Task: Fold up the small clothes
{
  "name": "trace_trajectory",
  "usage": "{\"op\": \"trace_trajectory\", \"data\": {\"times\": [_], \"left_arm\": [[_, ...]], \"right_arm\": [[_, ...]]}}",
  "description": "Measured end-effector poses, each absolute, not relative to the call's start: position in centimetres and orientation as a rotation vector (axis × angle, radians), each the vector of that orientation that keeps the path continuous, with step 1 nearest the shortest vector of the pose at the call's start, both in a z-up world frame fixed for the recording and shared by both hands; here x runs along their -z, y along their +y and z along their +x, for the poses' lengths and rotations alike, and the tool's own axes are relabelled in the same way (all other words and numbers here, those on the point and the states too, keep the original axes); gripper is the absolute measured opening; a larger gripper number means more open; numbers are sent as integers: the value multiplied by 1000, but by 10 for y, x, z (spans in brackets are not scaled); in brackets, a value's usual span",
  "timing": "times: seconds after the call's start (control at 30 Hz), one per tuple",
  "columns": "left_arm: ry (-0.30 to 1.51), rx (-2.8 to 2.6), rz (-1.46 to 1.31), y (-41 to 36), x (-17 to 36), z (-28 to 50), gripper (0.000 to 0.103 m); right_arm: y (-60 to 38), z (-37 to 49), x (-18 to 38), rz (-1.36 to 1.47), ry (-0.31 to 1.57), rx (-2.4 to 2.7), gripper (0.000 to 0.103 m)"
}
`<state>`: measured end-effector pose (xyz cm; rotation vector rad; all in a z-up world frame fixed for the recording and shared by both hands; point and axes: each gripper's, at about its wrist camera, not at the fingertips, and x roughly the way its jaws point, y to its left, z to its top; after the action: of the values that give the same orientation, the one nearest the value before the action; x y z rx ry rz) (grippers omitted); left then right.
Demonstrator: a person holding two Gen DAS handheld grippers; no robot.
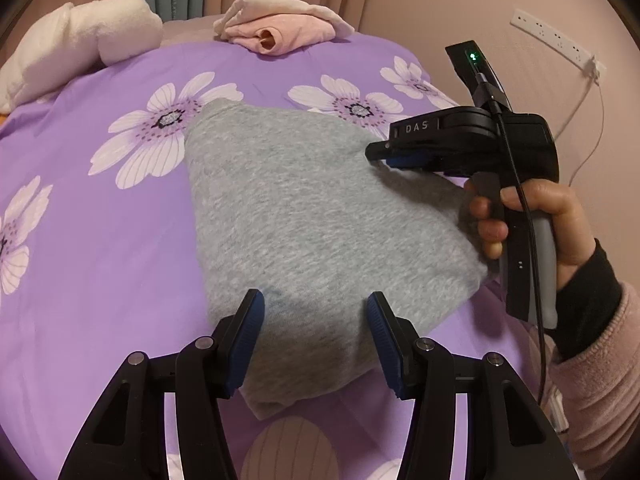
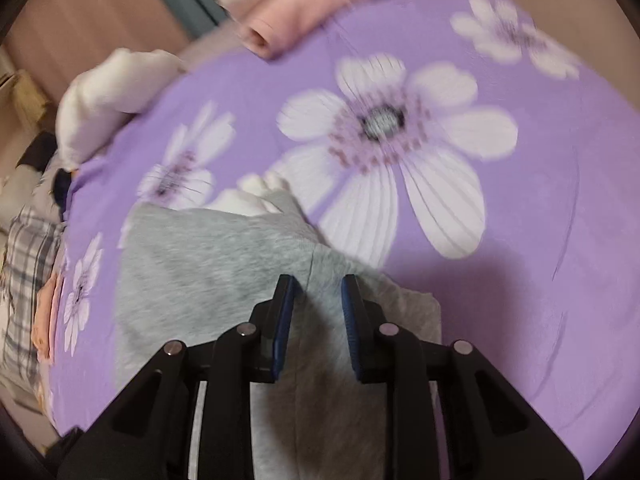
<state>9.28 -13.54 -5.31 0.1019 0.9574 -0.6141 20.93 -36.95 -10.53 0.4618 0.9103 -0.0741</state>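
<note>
A folded grey garment (image 1: 304, 232) lies on the purple flowered bedsheet (image 1: 120, 240). My left gripper (image 1: 316, 304) is open, its blue-padded fingers spread over the garment's near end without pinching cloth. My right gripper (image 1: 380, 156) shows side-on in the left wrist view, held by a hand over the garment's right edge. In the right wrist view the right gripper (image 2: 318, 284) is partly open just above the grey garment (image 2: 208, 272), with a seam between its fingers. Nothing is gripped.
A pile of pink clothes (image 1: 280, 28) lies at the far edge of the bed. A white plush pillow (image 1: 76, 44) sits at the far left. A power strip (image 1: 556, 40) with a cable hangs on the right wall. Plaid fabric (image 2: 28, 264) lies off the bed's left side.
</note>
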Motion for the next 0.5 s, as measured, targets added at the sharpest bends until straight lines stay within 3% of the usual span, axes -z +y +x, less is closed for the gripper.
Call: {"op": "trace_trajectory", "data": {"times": [0.3, 0.5], "left_arm": [[937, 612, 30, -133, 35, 114, 52], [926, 566, 27, -151, 31, 174, 52]], "right_arm": [[-365, 119, 78, 435, 748, -34, 31], [-345, 87, 80, 371, 719, -100, 31]]}}
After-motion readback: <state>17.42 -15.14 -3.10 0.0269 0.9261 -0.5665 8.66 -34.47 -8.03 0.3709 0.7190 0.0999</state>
